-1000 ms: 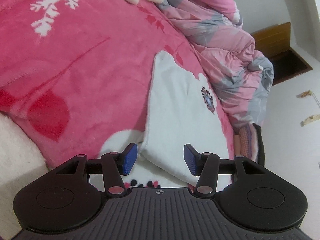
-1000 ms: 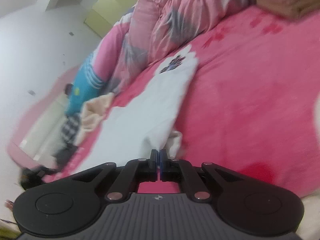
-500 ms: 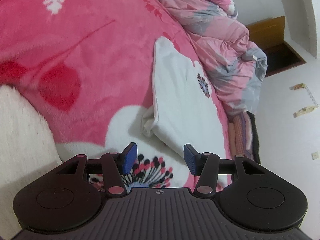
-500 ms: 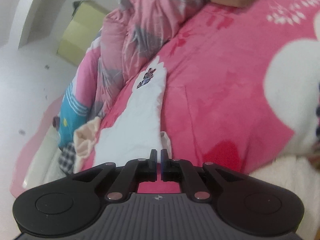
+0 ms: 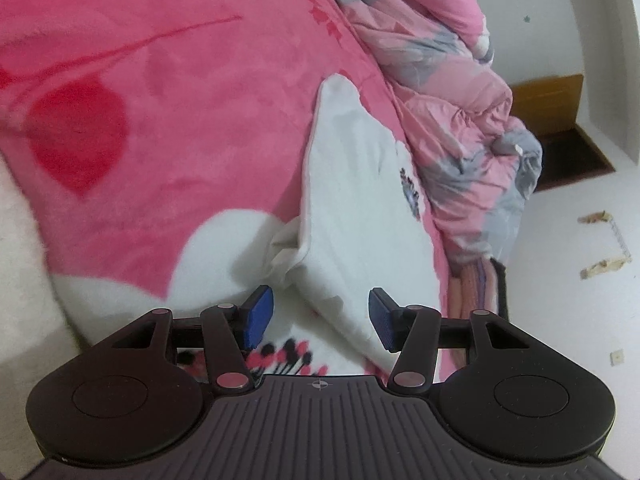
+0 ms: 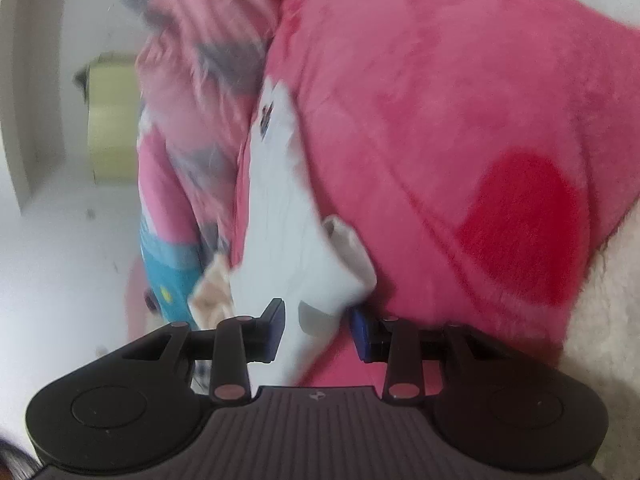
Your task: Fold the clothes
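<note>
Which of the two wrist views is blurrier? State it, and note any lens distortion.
Right wrist view: heavy motion smear over the white garment and quilt; only the right gripper stays crisp. Left wrist view: sharper, the garment's print readable, slight softness. Both: fisheye bending, dark corner vignette.

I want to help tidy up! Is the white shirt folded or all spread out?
Folded. The white shirt lies on the pink blanket as a narrow doubled strip, with a layer poking out beneath its edge.
</note>
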The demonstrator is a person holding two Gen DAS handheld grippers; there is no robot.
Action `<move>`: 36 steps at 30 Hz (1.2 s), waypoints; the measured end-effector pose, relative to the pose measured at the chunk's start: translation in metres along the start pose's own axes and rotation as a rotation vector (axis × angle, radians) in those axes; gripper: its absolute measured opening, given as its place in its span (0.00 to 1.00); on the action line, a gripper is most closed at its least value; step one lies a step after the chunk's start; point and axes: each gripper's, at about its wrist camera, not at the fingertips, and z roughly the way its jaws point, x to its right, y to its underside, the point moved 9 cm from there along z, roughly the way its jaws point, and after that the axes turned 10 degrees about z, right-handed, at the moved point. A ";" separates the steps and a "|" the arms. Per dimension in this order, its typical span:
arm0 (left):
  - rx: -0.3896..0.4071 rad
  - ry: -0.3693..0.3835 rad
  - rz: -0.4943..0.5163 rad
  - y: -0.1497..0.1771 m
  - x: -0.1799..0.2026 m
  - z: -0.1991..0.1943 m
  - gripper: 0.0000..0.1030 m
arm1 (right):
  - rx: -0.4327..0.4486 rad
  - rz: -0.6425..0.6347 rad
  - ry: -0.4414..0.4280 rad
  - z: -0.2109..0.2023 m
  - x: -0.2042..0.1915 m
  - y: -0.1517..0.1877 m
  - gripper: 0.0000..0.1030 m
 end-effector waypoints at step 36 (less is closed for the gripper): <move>0.277 -0.345 0.545 -0.030 0.059 -0.066 0.53 | 0.336 -0.656 0.251 -0.052 -0.055 0.031 0.12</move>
